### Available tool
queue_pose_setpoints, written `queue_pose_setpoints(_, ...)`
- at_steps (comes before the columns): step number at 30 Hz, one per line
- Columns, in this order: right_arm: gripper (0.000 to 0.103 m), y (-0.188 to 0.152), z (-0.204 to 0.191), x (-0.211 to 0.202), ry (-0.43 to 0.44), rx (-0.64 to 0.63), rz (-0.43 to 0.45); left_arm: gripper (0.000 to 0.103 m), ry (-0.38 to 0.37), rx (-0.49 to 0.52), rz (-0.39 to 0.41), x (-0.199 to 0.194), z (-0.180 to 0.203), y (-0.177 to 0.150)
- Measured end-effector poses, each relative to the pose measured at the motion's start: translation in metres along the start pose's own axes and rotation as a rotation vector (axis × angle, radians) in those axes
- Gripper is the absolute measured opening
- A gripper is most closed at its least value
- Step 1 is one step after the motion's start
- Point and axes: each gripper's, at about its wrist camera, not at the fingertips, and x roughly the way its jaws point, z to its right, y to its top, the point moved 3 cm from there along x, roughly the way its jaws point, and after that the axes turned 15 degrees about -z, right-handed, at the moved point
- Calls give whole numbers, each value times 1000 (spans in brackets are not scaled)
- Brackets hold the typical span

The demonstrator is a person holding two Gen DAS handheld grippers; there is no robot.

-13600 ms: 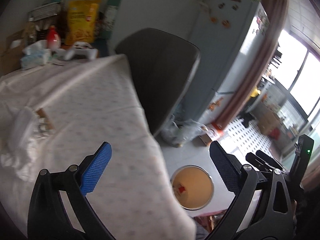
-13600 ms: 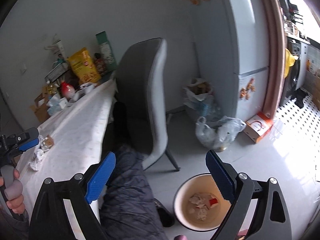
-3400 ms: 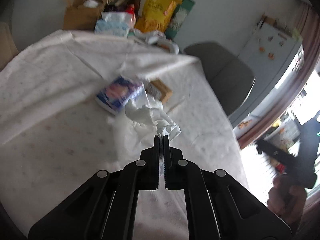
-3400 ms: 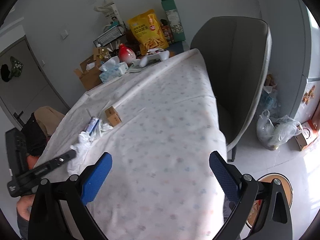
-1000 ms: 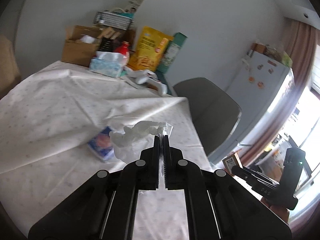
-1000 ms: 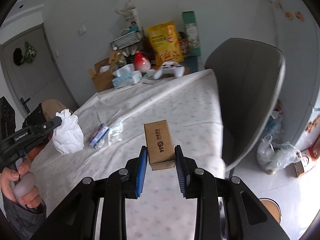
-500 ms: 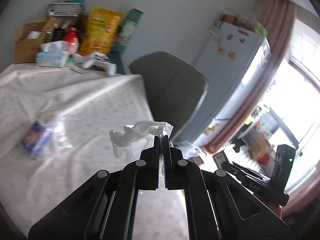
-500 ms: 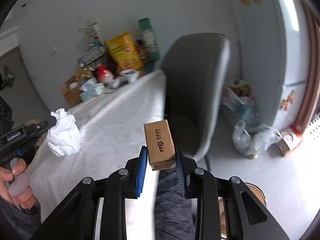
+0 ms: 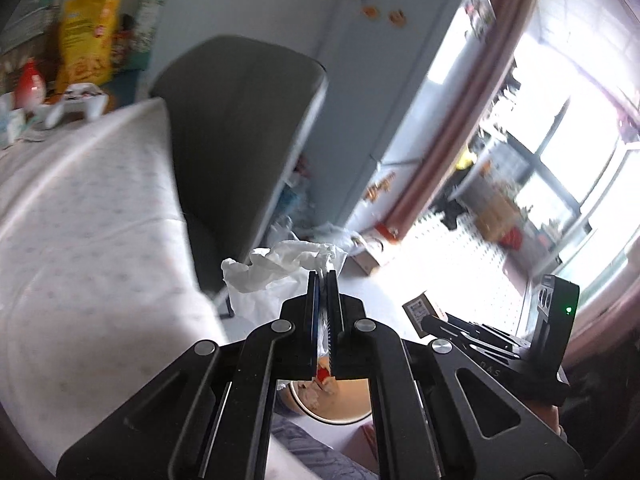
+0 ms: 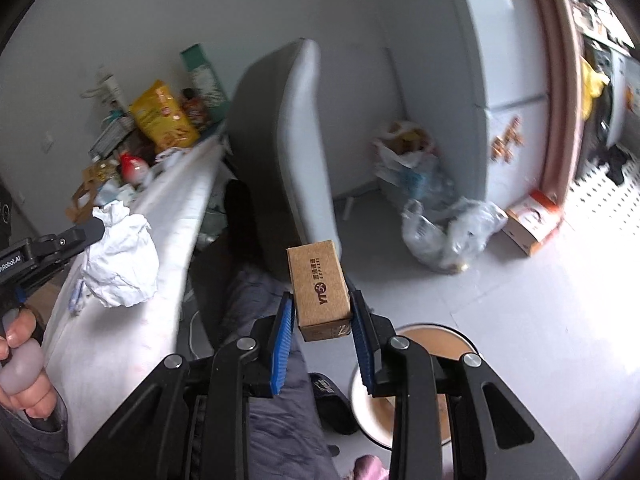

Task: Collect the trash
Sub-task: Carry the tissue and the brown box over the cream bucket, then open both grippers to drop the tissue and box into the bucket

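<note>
My left gripper (image 9: 323, 280) is shut on a crumpled white tissue (image 9: 276, 266), held in the air past the table's edge. The same tissue (image 10: 122, 256) shows at the left of the right wrist view. My right gripper (image 10: 322, 312) is shut on a small brown cardboard box (image 10: 319, 288) with red print; that box (image 9: 422, 312) peeks out at the right of the left wrist view. Below both grippers stands a round bin (image 10: 448, 340) on the floor, orange inside, with scraps in it; in the left wrist view the bin (image 9: 344, 404) sits under my fingers.
The table with the dotted white cloth (image 9: 80, 216) lies to the left, a grey chair (image 9: 236, 120) beside it. A fridge (image 9: 404, 76), plastic bags (image 10: 444, 236) and an orange carton (image 10: 532, 220) stand on the floor behind. A person's leg (image 10: 272, 400) is near the bin.
Both grippers have swung away from the table toward the floor side, each still holding its item. The bin has come into view below them.
</note>
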Motion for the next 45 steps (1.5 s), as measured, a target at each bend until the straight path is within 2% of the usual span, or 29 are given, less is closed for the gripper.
queue_pose_setpoints(7, 31, -15, 62, 38, -20, 117, -79, 4, -6, 32, -104, 57, 29, 0)
queue_pose_setpoints(9, 43, -19, 73, 45, -23, 149, -95, 4, -12, 32, -130, 69, 33, -1)
queue_pose_setpoints(10, 55, -21, 80, 48, -25, 165, -102, 4, -16, 34, -147, 77, 36, -3)
queue_pose_setpoints(11, 57, -23, 85, 48, -27, 173, -102, 4, -18, 40, -160, 83, 39, -3)
queue_pose_setpoints(13, 61, -26, 95, 44, -43, 185, -95, 4, -21, 58, -181, 91, 46, -5)
queue_pose_setpoints(16, 67, -29, 112, 34, -71, 225, -74, 4, 17, 105, -208, 106, 62, -10)
queue_pose_setpoints(21, 71, -32, 139, 11, -78, 289, -31, 4, -25, 128, -276, 132, 81, -17)
queue_pose_setpoints(27, 73, -32, 152, -13, -86, 316, 22, 5, -64, 147, -342, 156, 102, -28)
queue_pose_setpoints(28, 73, -32, 153, -15, -85, 320, 27, 11, -73, 146, -359, 161, 107, -31)
queue_pose_setpoints(31, 73, -31, 154, -18, -79, 323, 32, 77, -116, 119, -366, 163, 108, -31)
queue_pose_setpoints(39, 74, -30, 137, -12, -55, 296, 18, 81, -115, 58, -297, 137, 85, -20)
queue_pose_setpoints(45, 84, -18, 103, -12, -38, 220, 24, 90, -81, 8, -197, 95, 58, -9)
